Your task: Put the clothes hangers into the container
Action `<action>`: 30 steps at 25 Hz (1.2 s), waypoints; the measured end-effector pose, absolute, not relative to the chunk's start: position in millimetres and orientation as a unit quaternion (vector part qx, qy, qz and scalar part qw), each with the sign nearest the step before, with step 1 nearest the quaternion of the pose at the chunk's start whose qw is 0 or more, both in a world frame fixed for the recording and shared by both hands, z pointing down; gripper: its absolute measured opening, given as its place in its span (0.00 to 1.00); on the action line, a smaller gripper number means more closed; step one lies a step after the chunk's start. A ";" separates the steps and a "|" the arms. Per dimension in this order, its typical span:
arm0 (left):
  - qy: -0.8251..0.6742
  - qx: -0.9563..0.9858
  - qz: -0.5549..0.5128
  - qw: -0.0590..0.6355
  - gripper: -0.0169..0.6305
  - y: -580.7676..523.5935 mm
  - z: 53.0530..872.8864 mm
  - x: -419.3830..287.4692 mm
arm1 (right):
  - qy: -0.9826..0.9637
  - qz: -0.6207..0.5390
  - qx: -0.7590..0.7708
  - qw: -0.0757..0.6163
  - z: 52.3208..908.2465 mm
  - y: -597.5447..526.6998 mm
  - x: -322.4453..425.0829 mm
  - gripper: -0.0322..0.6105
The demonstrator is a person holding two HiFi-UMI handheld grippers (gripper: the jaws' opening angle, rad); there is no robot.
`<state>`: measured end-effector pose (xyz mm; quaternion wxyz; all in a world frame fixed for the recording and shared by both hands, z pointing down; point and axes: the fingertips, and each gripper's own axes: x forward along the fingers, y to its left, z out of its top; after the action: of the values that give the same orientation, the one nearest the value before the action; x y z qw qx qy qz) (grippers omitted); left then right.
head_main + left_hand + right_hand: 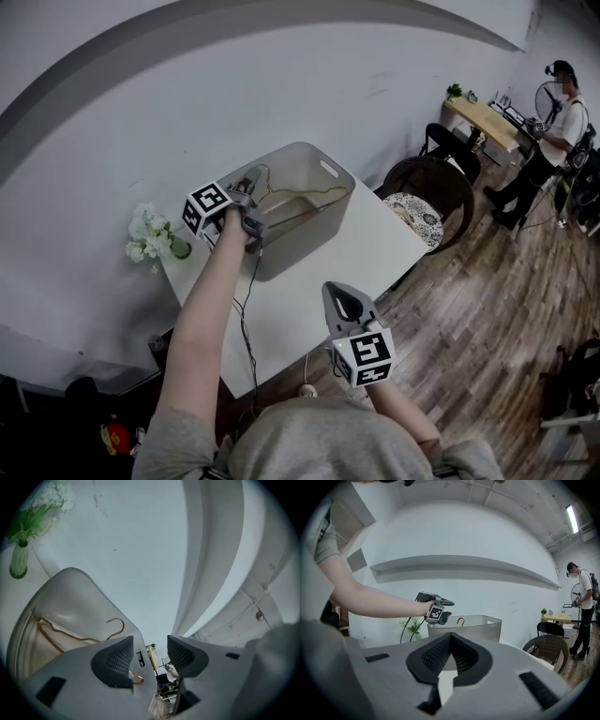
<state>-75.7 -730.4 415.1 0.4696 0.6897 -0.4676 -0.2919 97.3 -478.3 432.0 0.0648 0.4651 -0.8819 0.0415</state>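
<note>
The left gripper [150, 654] is hovering wide and empty at the container's [70, 581] rim, with the clothes hangers [79, 637], seemingly two, lying inside below it, while the right gripper [451, 656] is hanging closed over the counter [375, 253].

right gripper [451, 641] jaws pressed together, empty. beyond: left gripper [448, 610] over container [483, 627] rim, hanger hook [461, 620] poking above the rim.

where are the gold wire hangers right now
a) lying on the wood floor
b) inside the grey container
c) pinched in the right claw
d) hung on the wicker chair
b: the hangers lie inside the container, resting against its inner wall, as the left gripper view shows.
</note>
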 end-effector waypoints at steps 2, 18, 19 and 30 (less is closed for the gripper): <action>-0.464 0.691 -0.293 0.471 0.34 -726.6 412.7 -74.4 | -0.882 0.041 0.464 0.064 430.2 -475.5 95.0 0.05; -0.507 0.714 -0.258 0.408 0.06 -657.7 397.6 -93.0 | -0.874 0.034 0.481 0.063 423.8 -424.8 76.4 0.05; -0.505 0.715 -0.261 0.408 0.06 -651.4 396.7 -93.9 | -0.872 0.035 0.483 0.065 424.7 -420.2 75.1 0.05; -0.487 0.739 -0.244 0.396 0.04 -564.6 409.3 -107.6 | -0.858 0.037 0.508 0.073 432.0 -365.6 49.9 0.05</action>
<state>-107.6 -564.6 409.3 0.3960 0.7391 -0.4874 -0.2436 49.9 -365.6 432.0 0.0729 0.5077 -0.8577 0.0366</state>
